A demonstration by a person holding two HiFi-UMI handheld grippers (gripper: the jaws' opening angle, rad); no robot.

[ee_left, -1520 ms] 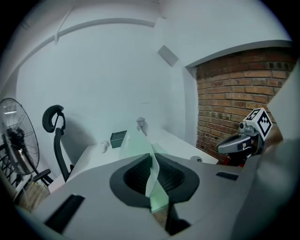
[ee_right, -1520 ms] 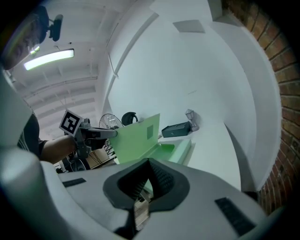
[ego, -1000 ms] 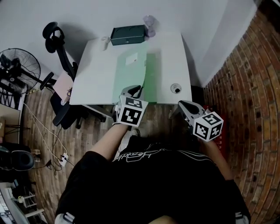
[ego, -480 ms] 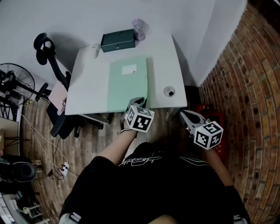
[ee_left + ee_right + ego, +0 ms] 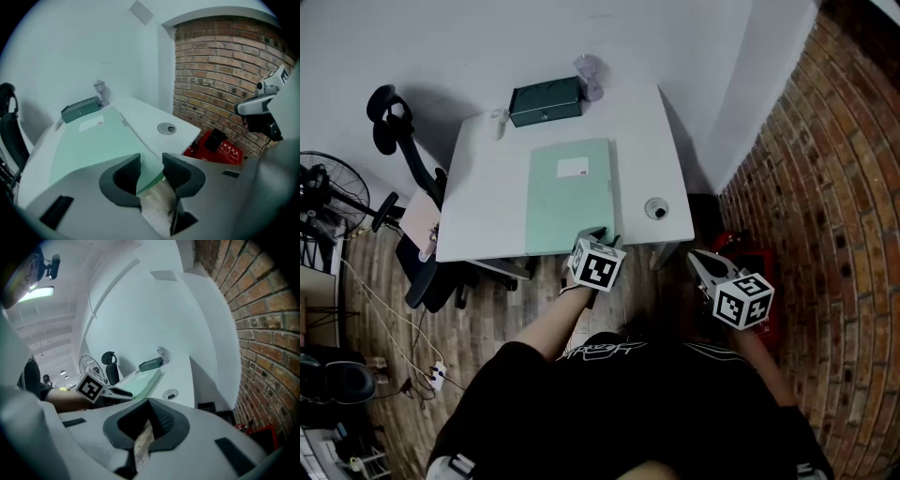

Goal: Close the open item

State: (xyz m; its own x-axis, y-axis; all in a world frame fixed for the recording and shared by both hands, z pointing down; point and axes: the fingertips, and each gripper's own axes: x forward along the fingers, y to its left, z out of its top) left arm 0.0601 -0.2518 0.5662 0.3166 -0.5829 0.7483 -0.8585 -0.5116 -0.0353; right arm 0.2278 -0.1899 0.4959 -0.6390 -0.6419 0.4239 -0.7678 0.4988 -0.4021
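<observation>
A pale green folder [image 5: 567,192] lies flat and closed on the white desk [image 5: 647,141]; it also shows in the left gripper view [image 5: 93,140] and the right gripper view [image 5: 145,379]. My left gripper [image 5: 598,232] is at the folder's near right corner. Its jaws have just been opening, and the corner sits in the gap [image 5: 151,161] with the pads apart from it. My right gripper [image 5: 696,260] hangs off the desk's front right corner, shut [image 5: 149,406] with nothing in it.
A dark green box [image 5: 545,101] and a clear ornament [image 5: 589,75] stand at the desk's back edge. A round cable grommet [image 5: 655,208] sits right of the folder. An office chair [image 5: 403,141] and a fan [image 5: 319,187] stand at the left, a brick wall and a red item [image 5: 750,262] at the right.
The folder's cover looked raised a second ago and now lies flat. My left gripper has sunk to the folder's near corner and its jaws have parted. The right gripper has dropped a little.
</observation>
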